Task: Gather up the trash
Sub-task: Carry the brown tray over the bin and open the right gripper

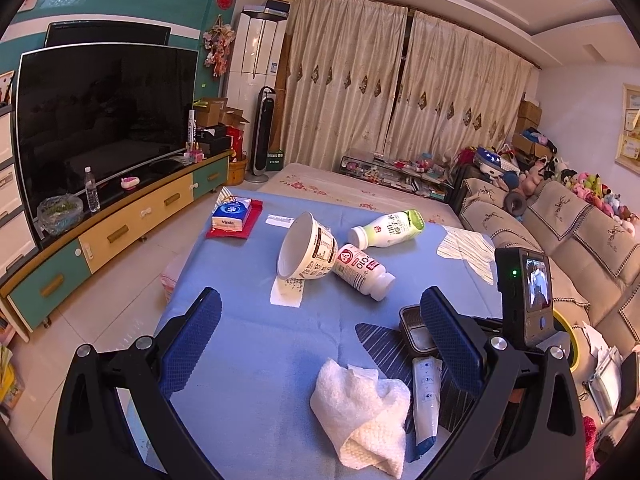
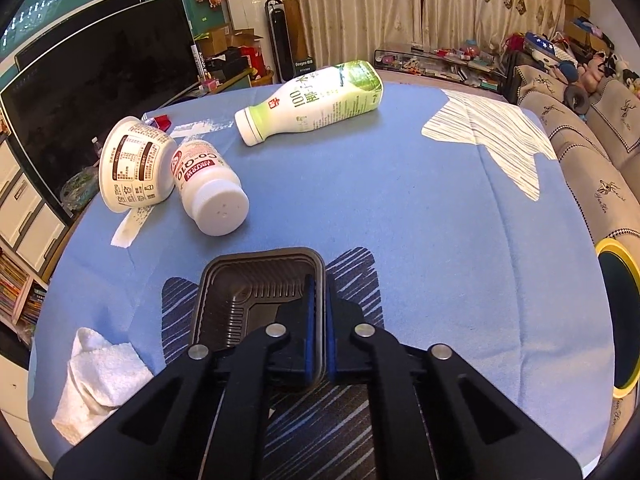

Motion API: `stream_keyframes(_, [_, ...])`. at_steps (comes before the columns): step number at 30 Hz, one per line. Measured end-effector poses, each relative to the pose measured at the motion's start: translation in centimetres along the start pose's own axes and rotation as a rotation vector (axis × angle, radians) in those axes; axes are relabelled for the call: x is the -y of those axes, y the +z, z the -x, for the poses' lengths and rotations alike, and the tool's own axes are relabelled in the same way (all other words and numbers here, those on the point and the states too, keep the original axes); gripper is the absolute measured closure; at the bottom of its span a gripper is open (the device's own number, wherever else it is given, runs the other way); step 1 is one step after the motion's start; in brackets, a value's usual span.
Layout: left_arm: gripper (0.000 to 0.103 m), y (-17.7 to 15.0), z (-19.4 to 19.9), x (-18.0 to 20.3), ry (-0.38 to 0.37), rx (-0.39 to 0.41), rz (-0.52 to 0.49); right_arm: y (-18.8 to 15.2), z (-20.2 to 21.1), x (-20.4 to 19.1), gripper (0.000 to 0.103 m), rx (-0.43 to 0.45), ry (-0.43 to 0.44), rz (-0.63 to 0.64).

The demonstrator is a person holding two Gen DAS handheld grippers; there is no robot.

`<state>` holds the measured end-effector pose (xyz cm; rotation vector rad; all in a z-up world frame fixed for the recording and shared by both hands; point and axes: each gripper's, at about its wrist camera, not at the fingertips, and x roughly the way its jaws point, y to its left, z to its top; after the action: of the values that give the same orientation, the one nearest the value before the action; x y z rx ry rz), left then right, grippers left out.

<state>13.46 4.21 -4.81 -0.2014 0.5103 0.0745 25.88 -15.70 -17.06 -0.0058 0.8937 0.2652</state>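
A black ribbed plastic tray [image 2: 248, 292] lies on the blue tablecloth [image 2: 400, 220]. My right gripper [image 2: 319, 284] is shut on its right wall, one pad inside and one outside. Beyond it lie a tipped paper bowl [image 2: 134, 164], a white red-labelled bottle [image 2: 204, 188] and a green-and-white bottle [image 2: 316, 100]. A crumpled white tissue [image 2: 100, 372] rests at the near left. My left gripper [image 1: 320, 300] hovers open over the cloth, holding nothing, with the tissue [image 1: 360, 408] below it and the tray [image 1: 416, 330] partly hidden behind its right finger [image 1: 448, 336].
A yellow-rimmed bin [image 2: 618, 320] stands off the table's right edge by the sofa [image 2: 592, 168]. A Vinda tissue pack [image 1: 232, 216] sits at the far left of the table, and a white tube [image 1: 426, 396] lies beside the tissue. The TV cabinet [image 1: 120, 228] runs along the left.
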Motion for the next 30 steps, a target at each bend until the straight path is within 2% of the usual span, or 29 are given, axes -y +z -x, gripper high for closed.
stream_keyframes(9, [0.005, -0.1, -0.2, 1.0, -0.011, -0.011, -0.020, 0.0, 1.9, 1.4, 0.099, 0.038, -0.002, -0.025])
stream_keyframes(17, [0.005, -0.2, -0.5, 2.5, -0.032, -0.020, -0.040, -0.5, 4.4, 4.6, 0.099, 0.077, -0.024, -0.060])
stream_keyframes(24, [0.005, -0.4, -0.8, 4.6, -0.057, -0.027, -0.075, -1.2, 7.3, 10.6, 0.099, 0.122, -0.095, -0.132])
stream_keyframes(30, [0.005, -0.6, -1.6, 6.4, -0.079, -0.049, -0.091, -2.4, 9.5, 18.4, 0.099, 0.149, -0.213, -0.234])
